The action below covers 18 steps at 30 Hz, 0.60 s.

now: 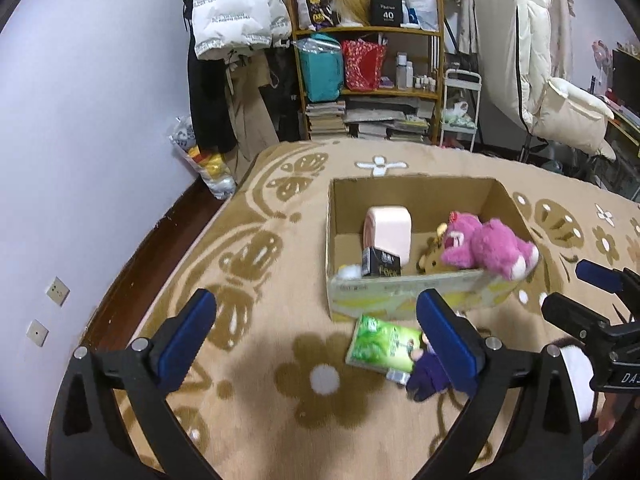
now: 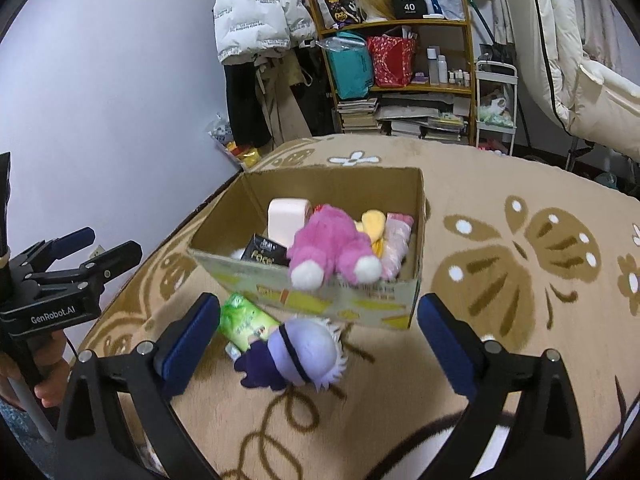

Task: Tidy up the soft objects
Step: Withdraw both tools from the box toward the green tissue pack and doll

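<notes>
On the beige flower-patterned blanket [image 2: 500,200] stands an open cardboard box [image 2: 332,188], evidently serving as the collecting point for the soft goods. Inside it rest a pink roll [image 1: 394,232], a black packet [image 1: 380,263], a small brown toy [image 1: 432,254], yellow and pink soft pieces [image 2: 376,222] against the right wall, and a pink plush bear [image 2: 332,240]. The bear lies across the near wall with its white feet overhanging the rim, which suggests it was dropped in rather than seated; it could tip out if the box is knocked.

Two items are not yet boxed. A green tissue pack [image 2: 246,322] lies on the blanket just beside the near wall, and a purple plush doll [image 2: 300,354] with a pale head lies touching the pack's near end.

The right gripper [image 2: 318,334] is spread wide and empty, the doll lying between its blue pads [image 2: 188,344], a stance judged to prepare a grasp of the doll. The left gripper [image 1: 316,326] is likewise spread and holds nothing, hovering over bare blanket left of the pack, with its right pad overlapping the doll in view.
</notes>
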Each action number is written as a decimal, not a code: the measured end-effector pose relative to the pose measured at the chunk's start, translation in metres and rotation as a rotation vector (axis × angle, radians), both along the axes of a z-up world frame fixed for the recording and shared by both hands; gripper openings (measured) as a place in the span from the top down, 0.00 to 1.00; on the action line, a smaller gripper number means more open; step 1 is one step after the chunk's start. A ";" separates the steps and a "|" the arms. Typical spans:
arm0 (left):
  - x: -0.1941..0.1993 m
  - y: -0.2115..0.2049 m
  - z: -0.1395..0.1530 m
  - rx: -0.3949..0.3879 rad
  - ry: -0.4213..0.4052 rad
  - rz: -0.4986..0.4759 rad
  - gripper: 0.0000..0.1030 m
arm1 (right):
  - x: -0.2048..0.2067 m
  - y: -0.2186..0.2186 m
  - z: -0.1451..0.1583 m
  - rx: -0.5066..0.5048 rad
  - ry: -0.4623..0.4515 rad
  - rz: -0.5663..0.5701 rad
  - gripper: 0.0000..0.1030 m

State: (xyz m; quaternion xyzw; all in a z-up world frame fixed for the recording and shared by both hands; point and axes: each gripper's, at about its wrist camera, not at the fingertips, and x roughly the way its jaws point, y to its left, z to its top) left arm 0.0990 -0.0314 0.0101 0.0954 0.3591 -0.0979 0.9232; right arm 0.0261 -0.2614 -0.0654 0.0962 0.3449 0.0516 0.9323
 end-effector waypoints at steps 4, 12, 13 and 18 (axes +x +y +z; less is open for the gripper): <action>-0.008 0.003 -0.007 -0.002 0.037 0.000 0.03 | -0.008 0.002 -0.004 0.013 0.010 -0.004 0.00; -0.010 0.002 -0.019 0.021 0.083 -0.004 0.03 | -0.014 0.010 -0.013 0.010 0.032 0.003 0.00; -0.008 0.003 -0.022 0.019 0.093 -0.005 0.03 | -0.013 0.010 -0.015 0.012 0.035 0.001 0.00; 0.002 0.005 -0.038 0.004 0.149 0.000 0.03 | -0.006 0.008 -0.029 0.042 0.060 -0.014 0.00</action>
